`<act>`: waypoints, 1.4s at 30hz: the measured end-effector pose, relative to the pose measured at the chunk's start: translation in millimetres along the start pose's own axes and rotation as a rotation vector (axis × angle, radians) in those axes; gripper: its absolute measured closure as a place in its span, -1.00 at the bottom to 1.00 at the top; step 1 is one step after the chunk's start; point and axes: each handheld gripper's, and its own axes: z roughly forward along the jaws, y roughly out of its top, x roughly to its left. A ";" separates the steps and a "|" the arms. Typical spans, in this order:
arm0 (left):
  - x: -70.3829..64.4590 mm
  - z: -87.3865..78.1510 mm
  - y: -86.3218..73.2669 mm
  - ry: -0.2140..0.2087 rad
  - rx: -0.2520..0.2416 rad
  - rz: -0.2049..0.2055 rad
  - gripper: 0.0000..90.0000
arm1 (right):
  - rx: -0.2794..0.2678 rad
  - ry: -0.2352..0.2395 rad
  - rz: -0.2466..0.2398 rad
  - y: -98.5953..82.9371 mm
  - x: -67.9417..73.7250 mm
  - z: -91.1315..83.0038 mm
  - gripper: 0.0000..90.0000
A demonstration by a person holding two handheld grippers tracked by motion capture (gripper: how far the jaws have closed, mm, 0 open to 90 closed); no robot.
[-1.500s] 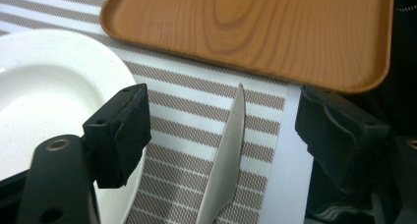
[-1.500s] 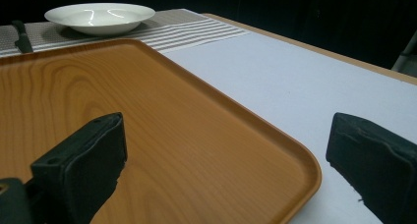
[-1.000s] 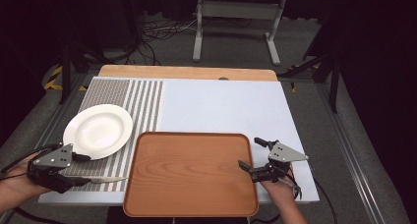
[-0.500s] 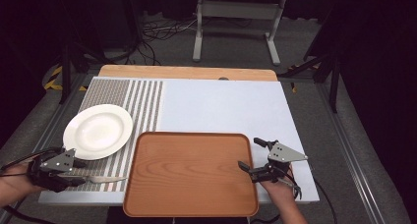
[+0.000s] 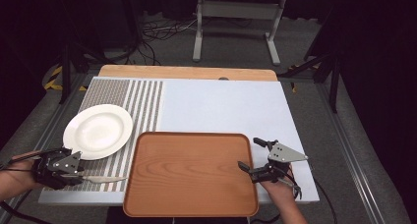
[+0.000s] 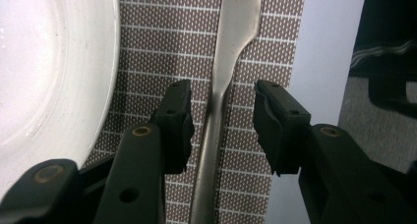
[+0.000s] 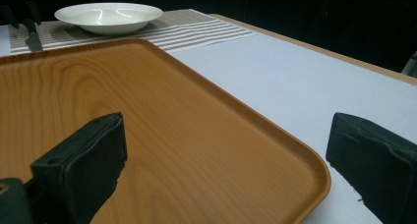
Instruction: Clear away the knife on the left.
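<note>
Knife (image 5: 101, 179) lies flat on the striped placemat (image 5: 125, 94) at the 7 o'clock corner of the tabletop (image 5: 221, 106), blade pointing toward the tray (image 5: 192, 172), just off the plate's (image 5: 98, 130) 6 o'clock rim. In the left gripper view the knife's (image 6: 223, 86) metal handle runs up between the two jaws, with a gap showing on each side; plate (image 6: 54, 62) edge sits at 9 o'clock of the jaws. Left claw (image 5: 74, 171) is narrowly parted around the handle, not pressing on it, low over the placemat (image 6: 157, 42).

Right claw (image 5: 255, 155) hangs at the tray's 3 o'clock edge, jaws spread wide, nothing between them. In the right gripper view one jaw is above the tray's (image 7: 147, 121) wood-grain floor, the other above the white tabletop (image 7: 295, 71) outside the rim. Plate (image 7: 108, 15) appears far off at 11 o'clock.

Tray is bare, at 6 o'clock on the tabletop, its left edge over the placemat.
</note>
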 end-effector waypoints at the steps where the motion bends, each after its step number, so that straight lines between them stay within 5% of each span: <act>1: 0.6 0.8 0.7 -0.002 0.010 0.008 0.34 | -0.002 0.001 -0.002 0.1 0.0 0.0 -0.94; 14: 4.7 10.7 12.8 -0.013 0.178 0.115 0.74 | -0.005 0.009 -0.005 0.0 0.5 -0.4 -0.94; 29: 4.3 11.1 13.9 -0.012 0.184 0.153 0.78 | -0.011 0.015 -0.004 -0.1 0.4 -1.1 -0.94; 42: 4.1 6.4 11.1 -0.019 0.155 0.122 0.78 | -0.014 0.019 -0.006 -0.1 -0.1 -1.1 -0.94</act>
